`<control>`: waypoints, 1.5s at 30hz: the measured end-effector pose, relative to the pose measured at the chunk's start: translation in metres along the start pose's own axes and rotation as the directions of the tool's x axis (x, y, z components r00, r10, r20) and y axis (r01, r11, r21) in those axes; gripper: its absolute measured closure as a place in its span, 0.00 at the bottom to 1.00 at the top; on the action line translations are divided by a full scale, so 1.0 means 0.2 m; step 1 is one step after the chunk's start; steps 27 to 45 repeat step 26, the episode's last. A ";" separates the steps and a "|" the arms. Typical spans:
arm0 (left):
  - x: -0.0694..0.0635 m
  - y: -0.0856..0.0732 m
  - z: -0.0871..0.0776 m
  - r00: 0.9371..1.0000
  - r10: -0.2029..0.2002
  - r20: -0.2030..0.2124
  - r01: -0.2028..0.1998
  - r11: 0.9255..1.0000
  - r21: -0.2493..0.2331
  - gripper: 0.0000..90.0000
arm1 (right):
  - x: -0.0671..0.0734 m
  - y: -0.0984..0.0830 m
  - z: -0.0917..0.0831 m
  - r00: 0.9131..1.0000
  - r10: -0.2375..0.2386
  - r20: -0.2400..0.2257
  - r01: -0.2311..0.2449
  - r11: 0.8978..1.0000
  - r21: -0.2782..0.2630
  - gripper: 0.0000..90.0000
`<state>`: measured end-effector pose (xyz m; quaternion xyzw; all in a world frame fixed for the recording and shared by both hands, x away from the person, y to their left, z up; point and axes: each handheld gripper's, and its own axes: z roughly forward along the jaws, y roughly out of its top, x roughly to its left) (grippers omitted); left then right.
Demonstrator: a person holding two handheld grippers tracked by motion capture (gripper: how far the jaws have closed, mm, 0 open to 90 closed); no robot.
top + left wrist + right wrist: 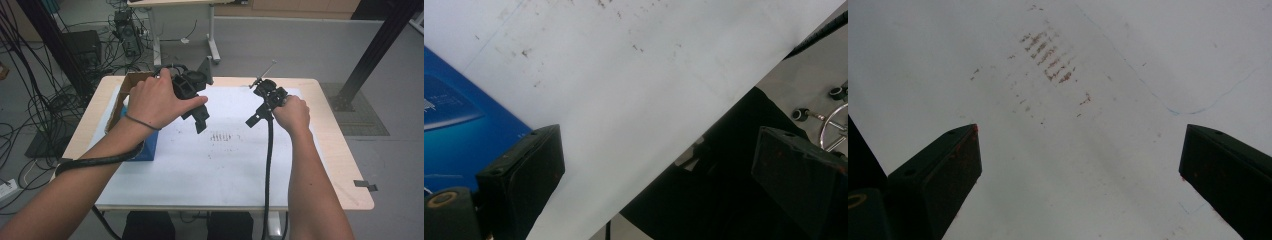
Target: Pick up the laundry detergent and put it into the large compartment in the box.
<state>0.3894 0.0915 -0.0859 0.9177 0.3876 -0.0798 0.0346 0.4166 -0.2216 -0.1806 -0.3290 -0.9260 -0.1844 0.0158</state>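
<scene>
Here both the left gripper [200, 117] and the right gripper [256, 120] hover wide-jawed over the white sheet [220, 165].

We read this as lab or test workshop, not home. Bare grey floor [280, 45]. Tangle of black cables [35, 100] down left of frame, running to electronics box [126, 32] at upper left. Black metal frame strut [380, 45] slanting at upper right. Second wheeled table [180, 5] at top centre. Tabletop [340, 165] of pale wood under scuffed white sheet [200, 170].
</scene>
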 end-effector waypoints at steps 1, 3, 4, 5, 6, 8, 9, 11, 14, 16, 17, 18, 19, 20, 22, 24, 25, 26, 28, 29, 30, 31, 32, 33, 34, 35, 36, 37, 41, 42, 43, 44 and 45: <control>0.00 0.00 0.00 1.000 0.000 0.000 0.000 1.000 0.000 0.07 | 0.00 0.00 0.00 1.000 0.000 -0.002 0.000 1.000 0.002 0.04; 0.01 0.00 0.00 1.000 0.001 0.006 -0.001 1.000 0.003 0.07 | 0.00 0.00 0.01 1.000 0.001 -0.002 -0.001 1.000 0.003 0.04; 0.01 0.00 0.00 1.000 0.001 0.007 -0.001 1.000 0.002 0.07 | 0.00 0.00 0.01 1.000 0.003 -0.002 -0.003 1.000 0.003 0.04; 0.01 0.01 0.01 1.000 0.001 0.005 -0.001 1.000 0.004 0.07 | 0.00 0.00 0.01 1.000 0.000 -0.001 0.000 1.000 0.004 0.04; 0.01 0.01 0.01 1.000 0.000 0.005 0.000 1.000 0.004 0.07 | -0.01 0.00 0.01 1.000 0.000 -0.003 0.000 1.000 0.004 0.04; 0.01 0.01 0.01 1.000 -0.001 0.007 0.001 1.000 0.004 0.07 | -0.01 0.00 0.02 1.000 -0.001 -0.005 0.001 1.000 0.002 0.04; 0.01 0.01 0.01 1.000 0.002 0.005 -0.002 1.000 0.008 0.07 | -0.01 0.01 0.02 1.000 0.000 -0.006 0.000 1.000 0.003 0.04; 0.01 0.02 0.01 1.000 0.002 0.004 -0.002 1.000 0.007 0.07 | -0.01 0.01 0.02 1.000 0.000 -0.006 0.000 1.000 0.001 0.04; 0.01 0.02 0.01 1.000 0.001 0.006 -0.001 1.000 0.006 0.07 | -0.01 0.00 0.02 1.000 0.001 -0.007 -0.001 1.000 0.002 0.04; 0.01 0.02 0.01 1.000 0.002 0.002 -0.002 1.000 0.009 0.07 | -0.01 0.00 0.02 1.000 0.002 -0.007 -0.002 1.000 0.003 0.04; 0.01 0.02 0.02 1.000 0.001 0.005 -0.001 1.000 0.010 0.07 | -0.01 0.00 0.02 1.000 0.003 -0.007 -0.003 1.000 0.004 0.04; 0.01 0.02 0.02 1.000 0.001 0.005 -0.001 1.000 0.010 0.07 | -0.01 0.00 0.02 1.000 0.003 -0.008 -0.003 1.000 0.003 0.04; 0.01 0.03 0.02 1.000 -0.003 0.005 0.003 1.000 0.016 0.07 | -0.01 0.00 0.02 1.000 0.003 -0.008 -0.003 1.000 0.003 0.04; 0.02 0.03 0.02 1.000 -0.005 0.006 0.005 1.000 0.013 0.07 | -0.01 0.00 0.02 1.000 0.004 -0.009 -0.004 1.000 0.004 0.04; 0.02 0.03 0.02 1.000 -0.003 0.004 0.003 1.000 0.018 0.07 | -0.01 0.00 0.02 1.000 0.004 -0.007 -0.004 1.000 0.002 0.04; 0.02 0.03 0.03 1.000 -0.003 0.005 0.003 1.000 0.017 0.07 | -0.01 0.00 0.02 1.000 0.004 -0.006 -0.004 1.000 0.002 0.04; 0.02 0.03 0.03 1.000 -0.003 0.007 0.003 1.000 0.018 0.07 | -0.01 -0.01 0.02 1.000 0.003 -0.005 -0.003 1.000 0.000 0.04; 0.01 0.03 0.03 1.000 0.002 0.006 -0.002 1.000 0.018 0.07 | -0.01 -0.01 0.02 1.000 0.004 -0.004 -0.004 1.000 0.002 0.04; 0.01 0.03 0.03 1.000 0.002 0.006 -0.002 1.000 0.018 0.07 | -0.01 -0.01 0.02 1.000 0.004 -0.004 -0.004 1.000 0.002 0.04; 0.01 0.03 0.03 1.000 0.002 0.006 -0.002 1.000 0.018 0.07 | -0.01 -0.01 0.02 1.000 0.004 -0.004 -0.004 1.000 0.002 0.04; 0.01 0.03 0.03 1.000 0.002 0.006 -0.002 1.000 0.018 0.07 | -0.01 -0.01 0.02 1.000 0.004 -0.004 -0.004 1.000 0.002 0.04; 0.01 0.03 0.03 1.000 0.002 0.006 -0.002 1.000 0.018 0.07 | -0.01 -0.01 0.02 1.000 0.004 -0.004 -0.004 1.000 0.002 0.04; 0.01 0.03 0.03 1.000 0.002 0.006 -0.002 1.000 0.018 0.07 | -0.01 -0.01 0.02 1.000 0.004 -0.004 -0.004 1.000 0.002 0.04; 0.01 0.03 0.03 1.000 0.002 0.006 -0.002 1.000 0.018 0.07 | -0.01 -0.01 0.02 1.000 0.004 -0.004 -0.004 1.000 0.002 0.04; 0.01 0.03 0.03 1.000 0.002 0.006 -0.002 1.000 0.018 0.07 | -0.01 -0.01 0.02 1.000 0.004 -0.004 -0.004 1.000 0.002 0.04; 0.01 0.03 0.03 1.000 0.002 0.006 -0.002 1.000 0.018 0.07 | -0.01 -0.01 0.02 1.000 0.004 -0.004 -0.004 1.000 0.002 0.04; 0.01 0.03 0.03 1.000 0.002 0.006 -0.002 1.000 0.018 0.07 | -0.01 -0.01 0.02 1.000 0.004 -0.004 -0.004 1.000 0.002 0.04; 0.01 0.03 0.03 1.000 0.002 0.006 -0.002 1.000 0.018 0.07 | -0.01 -0.01 0.02 1.000 0.004 -0.004 -0.004 1.000 0.002 0.04; 0.01 0.03 0.03 1.000 0.002 0.006 -0.002 1.000 0.018 0.07 | -0.01 -0.01 0.02 1.000 0.004 -0.004 -0.004 1.000 0.002 0.04; 0.01 0.03 0.03 1.000 0.002 0.006 -0.002 1.000 0.018 0.07 | -0.01 -0.01 0.02 1.000 0.004 -0.004 -0.004 1.000 0.002 0.04; 0.01 0.03 0.03 1.000 0.002 0.006 -0.002 1.000 0.018 0.07 | -0.01 -0.01 0.02 1.000 0.004 -0.004 -0.004 1.000 0.002 0.04; 0.01 0.03 0.03 1.000 0.002 0.006 -0.002 1.000 0.018 0.07 | -0.01 -0.01 0.02 1.000 0.004 -0.004 -0.004 1.000 0.002 0.04; 0.01 0.03 0.03 1.000 0.002 0.006 -0.002 1.000 0.018 0.07 | -0.01 -0.01 0.02 1.000 0.004 -0.004 -0.004 1.000 0.002 0.04</control>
